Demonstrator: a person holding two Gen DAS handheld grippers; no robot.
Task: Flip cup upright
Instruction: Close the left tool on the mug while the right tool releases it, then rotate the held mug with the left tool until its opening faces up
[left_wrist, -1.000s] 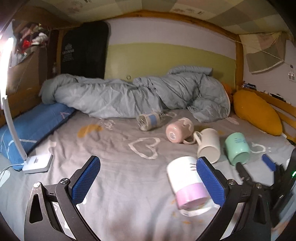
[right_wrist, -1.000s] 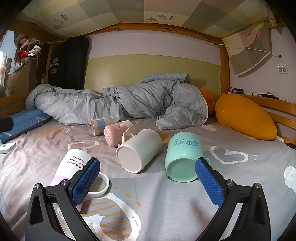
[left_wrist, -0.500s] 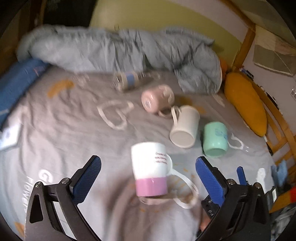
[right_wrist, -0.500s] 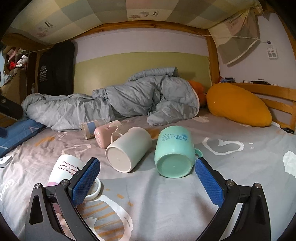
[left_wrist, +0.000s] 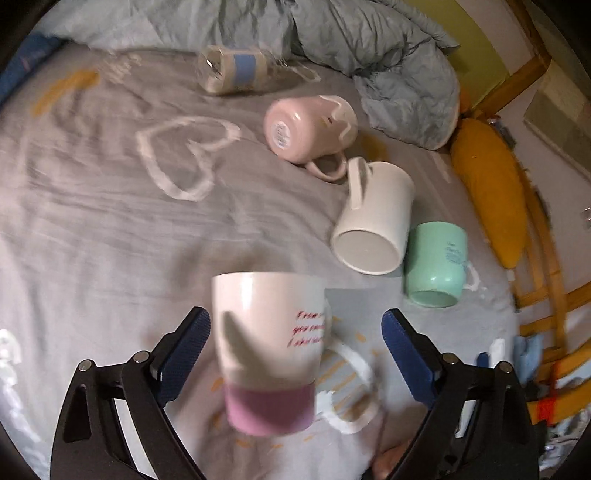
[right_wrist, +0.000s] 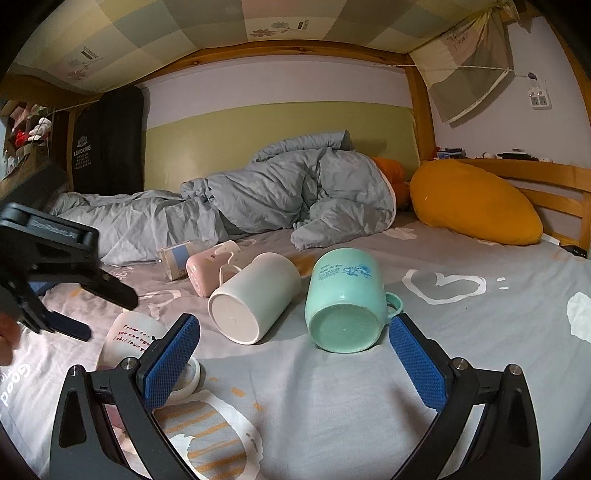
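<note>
Left hand-held gripper (left_wrist: 295, 343), jaws spread wide, straddles the white ceramic mug with pink rim band (left_wrist: 267, 350) lying on the grey bed sheet (left_wrist: 92, 221); we judge its axis runs toward us, mouth nearest.

Grey bed (right_wrist: 461, 350), 4 toppled mugs (right_wrist: 255, 299), duvet (right_wrist: 295, 195)

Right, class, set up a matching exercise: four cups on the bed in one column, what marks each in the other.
Cups:
1. pink mug
2. white mug
3. mint mug
4. pink-banded mug

Marks:
A. between the left tongs
B. blue print
C. plain, base toward camera
D. sticker on base

Pairs: 1-D, 2-C, 3-B, 4-A
</note>
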